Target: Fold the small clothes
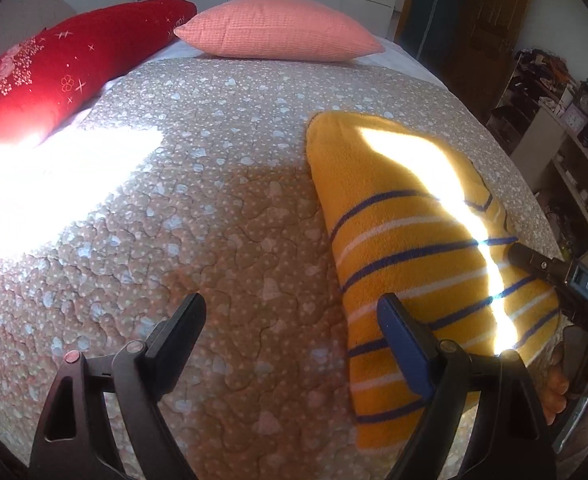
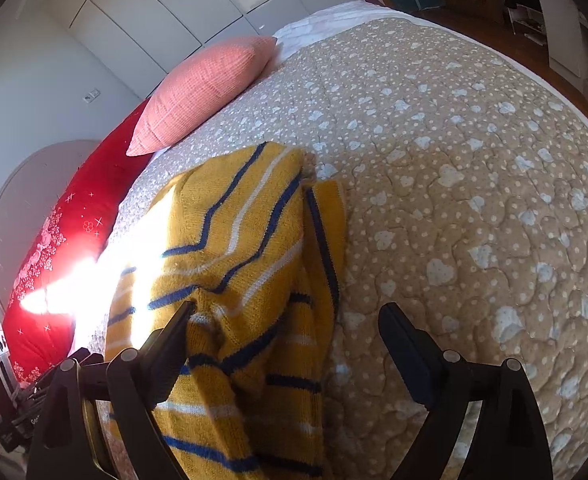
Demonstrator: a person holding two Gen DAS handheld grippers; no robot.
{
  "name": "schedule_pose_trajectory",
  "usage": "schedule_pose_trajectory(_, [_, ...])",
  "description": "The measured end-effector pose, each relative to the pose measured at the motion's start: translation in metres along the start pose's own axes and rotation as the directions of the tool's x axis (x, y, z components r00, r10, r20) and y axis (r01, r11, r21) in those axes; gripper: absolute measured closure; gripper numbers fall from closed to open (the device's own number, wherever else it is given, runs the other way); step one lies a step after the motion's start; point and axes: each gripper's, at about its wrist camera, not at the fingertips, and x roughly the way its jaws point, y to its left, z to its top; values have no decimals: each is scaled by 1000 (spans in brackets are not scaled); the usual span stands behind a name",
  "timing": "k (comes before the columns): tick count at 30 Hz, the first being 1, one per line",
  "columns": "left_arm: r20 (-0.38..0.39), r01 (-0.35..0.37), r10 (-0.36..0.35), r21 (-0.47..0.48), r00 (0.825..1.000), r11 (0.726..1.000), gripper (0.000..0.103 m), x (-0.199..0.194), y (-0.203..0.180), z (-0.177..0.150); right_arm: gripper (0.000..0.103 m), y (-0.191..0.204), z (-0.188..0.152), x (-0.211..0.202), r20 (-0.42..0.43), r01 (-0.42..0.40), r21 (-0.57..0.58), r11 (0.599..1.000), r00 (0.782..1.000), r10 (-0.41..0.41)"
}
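My left gripper (image 1: 291,312) has its fingers spread wide and holds nothing; the left finger (image 1: 181,326) hangs over the bedspread (image 1: 197,216), and the right finger (image 1: 404,338) is over the near edge of the yellow sweater (image 1: 406,216). The sweater, striped in blue and white, lies folded into a long shape on the bedspread, on the side away from the red pillow (image 1: 57,68), with a bright band of sunlight running across it. My right gripper (image 2: 287,316) also has its fingers spread apart. Its left finger (image 2: 173,336) is against the rumpled sweater (image 2: 237,248), and part of the cloth bunches up between the two fingers; whether that finger presses the cloth I cannot tell. Its right finger (image 2: 406,344) is over bare bedspread (image 2: 454,168) beside the sweater. Beyond the sweater, at the head of the bed, a pink pillow (image 1: 277,28) lies just beside the red pillow.
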Motion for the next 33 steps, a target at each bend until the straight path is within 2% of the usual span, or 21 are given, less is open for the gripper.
schedule_pose_trajectory(4, [6, 125, -125, -40, 992, 991, 14, 14, 5, 11, 8, -3, 5, 5, -5, -33, 15, 999, 999, 33])
schedule_pose_trajectory(7, [-6, 232, -233, -48, 973, 972, 9, 31, 6, 20, 8, -8, 12, 13, -17, -78, 39, 996, 997, 79])
schedule_pose_trajectory(8, [-24, 283, -285, -59, 958, 957, 8, 38, 6, 22, 5, -10, 14, 16, -18, -96, 49, 994, 995, 97])
schedule_pose_trajectory(9, [-51, 342, -346, -73, 937, 937, 8, 46, 5, 25, 5, -11, 17, 19, -17, -115, 61, 992, 993, 116])
schedule_pose_trajectory(12, [-123, 480, -492, -115, 862, 869, 8, 70, -5, 29, 4, -16, 27, 26, -8, -169, 103, 980, 985, 170])
schedule_pose_trajectory(13, [-134, 489, -502, -118, 855, 864, 8, 76, -11, 29, 4, -17, 30, 29, -13, -191, 113, 975, 981, 193])
schedule_pose_trajectory(15, [-134, 456, -466, -103, 874, 884, 7, 82, -22, 29, 4, -15, 35, 37, -31, -206, 126, 970, 977, 212])
schedule_pose_trajectory(16, [-125, 454, -462, -89, 878, 887, 10, 80, -28, 29, 4, -11, 36, 40, -41, -197, 118, 973, 978, 203])
schedule_pose_trajectory(17, [-121, 464, -471, -84, 874, 882, 16, 77, -33, 30, 10, -5, 37, 43, -55, -189, 103, 977, 979, 196])
schedule_pose_trajectory(18, [-112, 454, -461, -83, 880, 887, 23, 72, -35, 29, 30, 1, 36, 46, -74, -186, 91, 978, 978, 193])
schedule_pose_trajectory(19, [-100, 451, -457, -79, 884, 889, 31, 67, -36, 30, 37, 7, 34, 48, -87, -186, 89, 978, 977, 194])
schedule_pose_trajectory(20, [-93, 451, -457, -74, 885, 889, 35, 62, -35, 30, 41, 14, 32, 47, -77, -180, 79, 981, 980, 186])
schedule_pose_trajectory(21, [-88, 453, -458, -72, 885, 889, 45, 57, -33, 31, 49, 24, 30, 44, -63, -167, 49, 985, 984, 170])
schedule_pose_trajectory(22, [-82, 463, -469, -77, 880, 883, 52, 52, -28, 32, 53, 35, 29, 41, -51, -153, 11, 988, 987, 154])
schedule_pose_trajectory(23, [-77, 474, -480, -85, 874, 876, 53, 48, -22, 35, 56, 47, 29, 38, -40, -143, -25, 989, 989, 142])
schedule_pose_trajectory(24, [-71, 473, -479, -89, 875, 877, 53, 43, -17, 37, 58, 59, 30, 35, -31, -138, -59, 989, 990, 136])
schedule_pose_trajectory(28, [-11, 406, -407, -58, 913, 912, 53, 22, 5, 53, 60, 110, 31, 38, -24, -152, -170, 974, 988, 150])
schedule_pose_trajectory(30, [9, 381, -381, -60, 925, 923, 53, 16, 21, 64, 60, 133, 32, 43, -8, -135, -227, 964, 991, 137])
schedule_pose_trajectory(33, [27, 315, -314, -57, 949, 947, 53, 15, 38, 77, 60, 154, 36, 58, -17, -137, -247, 959, 990, 137])
